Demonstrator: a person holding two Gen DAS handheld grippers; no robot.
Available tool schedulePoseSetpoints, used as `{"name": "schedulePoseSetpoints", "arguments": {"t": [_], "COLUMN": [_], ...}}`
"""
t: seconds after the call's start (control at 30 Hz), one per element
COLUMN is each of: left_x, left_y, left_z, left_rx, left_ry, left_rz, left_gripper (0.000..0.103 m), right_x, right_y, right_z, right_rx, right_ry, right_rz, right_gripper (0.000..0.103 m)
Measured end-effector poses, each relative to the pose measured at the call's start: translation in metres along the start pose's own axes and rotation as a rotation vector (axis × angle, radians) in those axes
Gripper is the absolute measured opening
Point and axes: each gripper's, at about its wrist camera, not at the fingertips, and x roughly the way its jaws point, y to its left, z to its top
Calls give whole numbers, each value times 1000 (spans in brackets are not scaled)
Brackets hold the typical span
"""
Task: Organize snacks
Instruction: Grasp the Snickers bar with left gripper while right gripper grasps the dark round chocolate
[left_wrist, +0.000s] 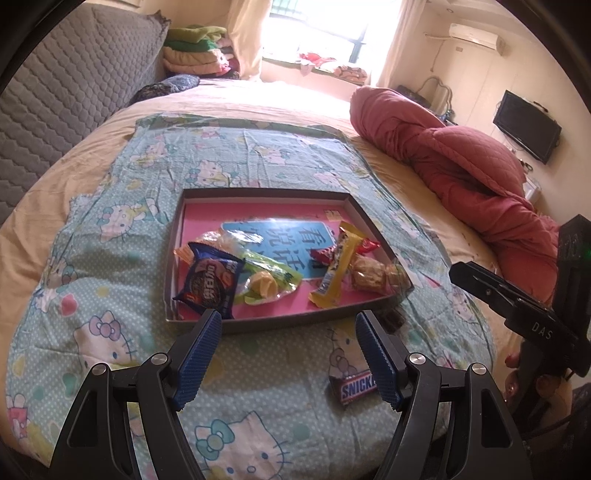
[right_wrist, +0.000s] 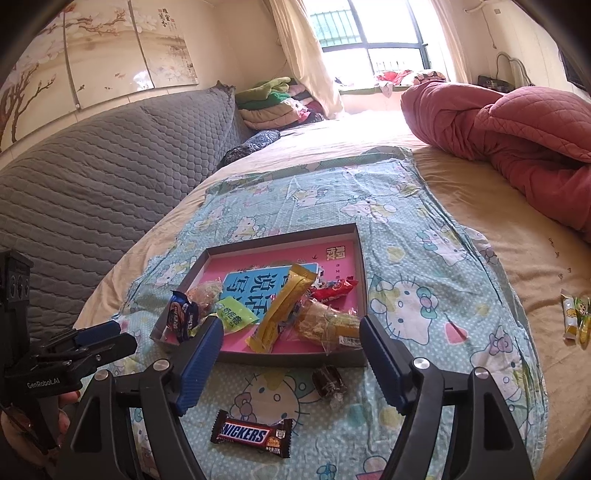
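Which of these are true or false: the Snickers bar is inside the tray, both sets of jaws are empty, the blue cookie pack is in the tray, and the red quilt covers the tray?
1. The Snickers bar is inside the tray. False: it lies on the patterned cloth in front of the tray.
2. The left gripper and right gripper are both empty. True.
3. The blue cookie pack is in the tray. True.
4. The red quilt covers the tray. False: it is heaped apart, farther up the bed.

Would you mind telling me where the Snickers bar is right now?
The Snickers bar lies on the cartoon sheet, outside the tray, just in front of its near edge; the right wrist view shows it low and centre, beside a dark candy.
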Motion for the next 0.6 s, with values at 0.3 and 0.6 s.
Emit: {"name": "schedulePoseSetpoints", "arguments": {"t": [0.3, 0.6], "left_x": [11, 56], "left_y": [-24, -72], "left_z": [-16, -44], "left_rx": [101, 383], "left_ry": [69, 187], "left_rz": [-59, -124], "left_gripper": [77, 78], "right_x": [-5, 33], "right_y": [-8, -24], "right_z": [-8, -28], "right_rx": [1, -17], "right_ry": [19, 163], "right_rz": [-1, -29], "right_gripper": [76, 76]}}
